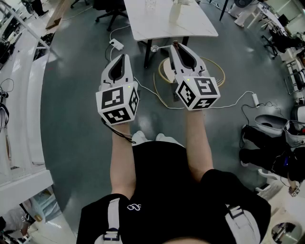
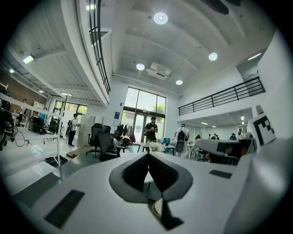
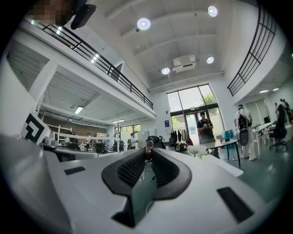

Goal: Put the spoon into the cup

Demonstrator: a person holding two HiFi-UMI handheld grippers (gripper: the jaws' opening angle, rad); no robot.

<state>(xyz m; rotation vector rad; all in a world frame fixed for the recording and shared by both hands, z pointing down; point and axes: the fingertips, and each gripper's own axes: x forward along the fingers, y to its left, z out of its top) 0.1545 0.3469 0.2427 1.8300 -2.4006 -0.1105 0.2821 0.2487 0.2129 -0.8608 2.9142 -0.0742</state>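
Note:
I hold both grippers level over the grey floor, short of a white table [image 1: 162, 26]. My right gripper [image 1: 175, 47] is shut on a small brown thing with a shiny end, the spoon [image 1: 175, 43]. In the right gripper view the spoon [image 3: 148, 147] pokes up between the tips of the right gripper [image 3: 148, 155]. My left gripper [image 1: 125, 57] is shut with nothing in it, and in its own view the tips of the left gripper [image 2: 147, 156] touch. A pale, tall cup [image 1: 175, 12] stands on the table's far part, beside a clear glass [image 1: 150, 5].
White cables and a power strip [image 1: 116, 45] lie on the floor under the table, with a round yellow-rimmed base [image 1: 166, 71]. Dark bags [image 1: 267, 143] sit at the right and white shelving [image 1: 28, 109] at the left. Office chairs [image 1: 107, 9] and standing people are farther off.

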